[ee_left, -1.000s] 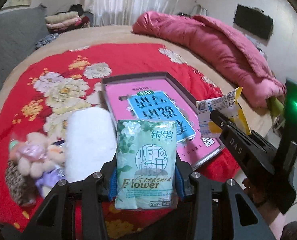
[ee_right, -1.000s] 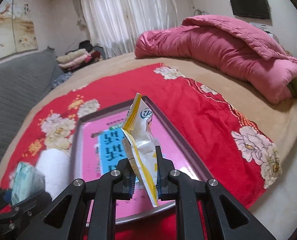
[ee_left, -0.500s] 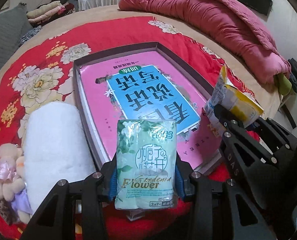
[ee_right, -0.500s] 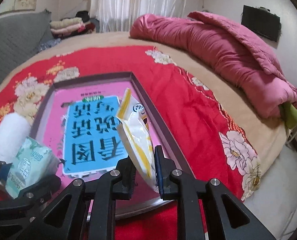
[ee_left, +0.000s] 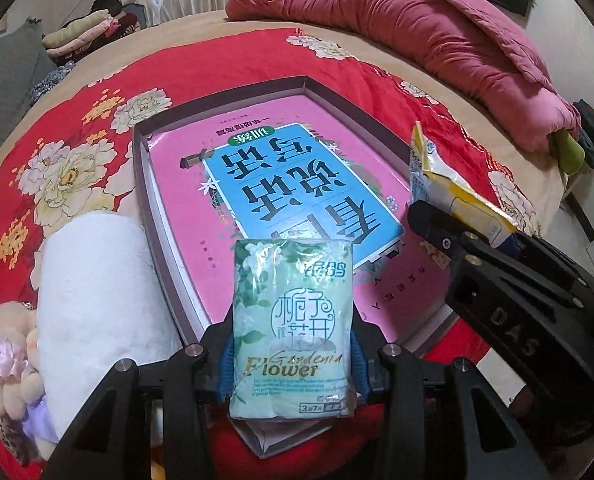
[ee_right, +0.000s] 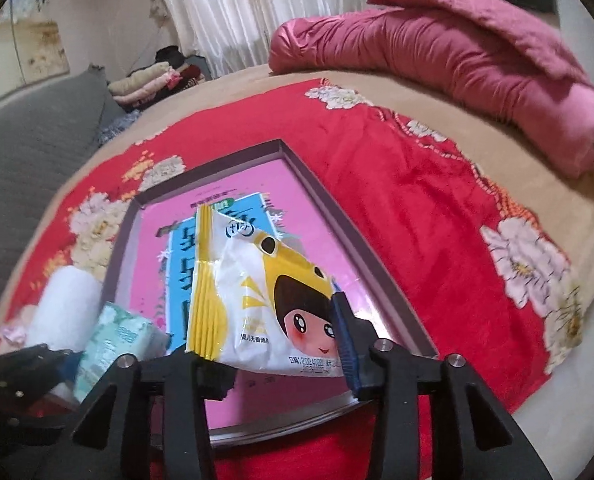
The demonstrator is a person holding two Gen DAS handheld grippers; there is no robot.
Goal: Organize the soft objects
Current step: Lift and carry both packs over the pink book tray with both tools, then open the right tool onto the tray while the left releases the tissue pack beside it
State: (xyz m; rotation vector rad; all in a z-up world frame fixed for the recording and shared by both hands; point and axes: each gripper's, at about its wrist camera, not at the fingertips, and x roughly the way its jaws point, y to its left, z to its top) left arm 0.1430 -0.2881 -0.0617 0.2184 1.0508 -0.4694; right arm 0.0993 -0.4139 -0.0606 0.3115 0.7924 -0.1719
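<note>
Tissue pack (ee_left: pixel 293 320), green, marked "Gardenia Flower", stands upright between the blue pads of the left gripper (ee_left: pixel 293 364) in the left wrist view. Those fingers are closed on its lower half, and the film bulges slightly above them. It hangs over the near edge of a shallow grey tray (ee_left: pixel 159 216) lying on the bed's red floral blanket (ee_left: pixel 225 56); a pink and blue book cover (ee_left: pixel 297 184) fills the tray floor. Left of the tray lie a white rolled towel (ee_left: pixel 93 280) and, further left, a small plush toy (ee_left: pixel 9 340). At right, the right gripper shows from the side with a yellow and white wipes packet (ee_left: pixel 449 184) at its tip.

In the right wrist view, the wipes packet (ee_right: pixel 265 300) lies tilted across the right gripper (ee_right: pixel 281 364). Its jaws are opening; the packet is between them, touching the right blue pad (ee_right: pixel 343 336), while the left pad stands clear. It sits above the near half of the tray (ee_right: pixel 329 208).

Judgement: both packs are light, soft and compressible, with slick plastic wrappers likely to slide under a weak pinch. Best hold is across the padded middle, not the crimped end seams. The loosened packet will probably drop flat into the tray.
</note>
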